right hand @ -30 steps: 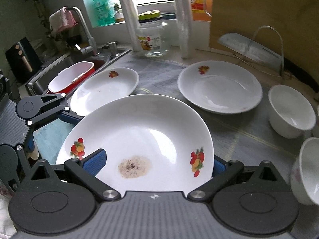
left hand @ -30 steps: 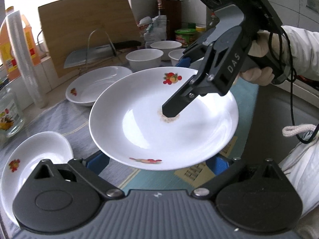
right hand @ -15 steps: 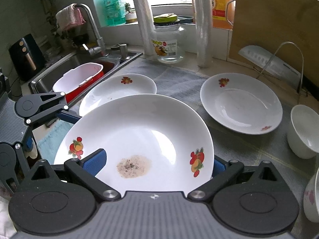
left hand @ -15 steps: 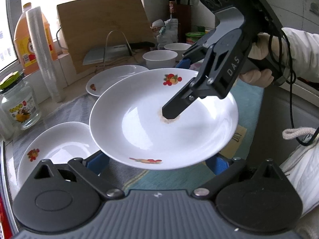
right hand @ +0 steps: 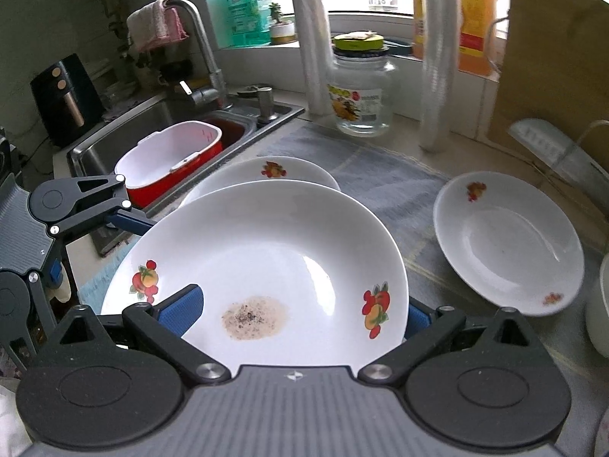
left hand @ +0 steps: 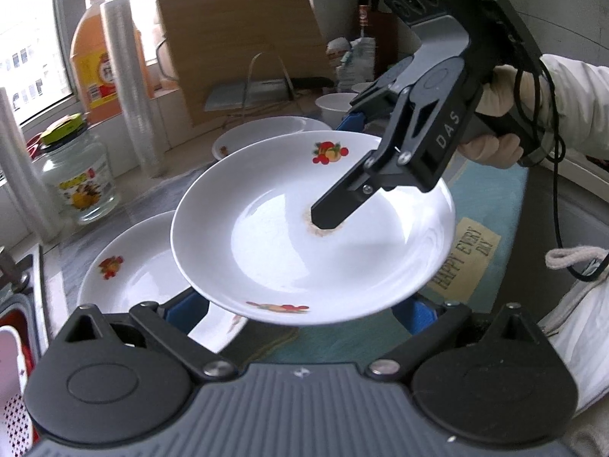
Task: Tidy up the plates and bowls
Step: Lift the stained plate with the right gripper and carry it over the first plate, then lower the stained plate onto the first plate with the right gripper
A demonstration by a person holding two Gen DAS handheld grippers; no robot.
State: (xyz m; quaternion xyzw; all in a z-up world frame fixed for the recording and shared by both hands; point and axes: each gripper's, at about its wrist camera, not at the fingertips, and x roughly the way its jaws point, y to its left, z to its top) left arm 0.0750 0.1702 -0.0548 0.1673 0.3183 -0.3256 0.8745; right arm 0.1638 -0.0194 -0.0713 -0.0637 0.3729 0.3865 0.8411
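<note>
A white plate [right hand: 266,251] with fruit prints and a brownish stain is hanging in the air above the desk [right hand: 399,190]. The right hand-held gripper [left hand: 335,175] is pinching its far rim, one finger lying over the stain and the other going under, so its tip is hidden. The left hand-held gripper [left hand: 304,310] is standing wide apart beside the near rim; its blue pads [left hand: 416,310] are mostly covered by the plate, and I cannot tell if they are touching it. Below, a second plate [left hand: 125,278] is lying half hidden. A third plate [right hand: 506,240] is resting apart, near a bowl [right hand: 601,304] cut off by the edge.
</note>
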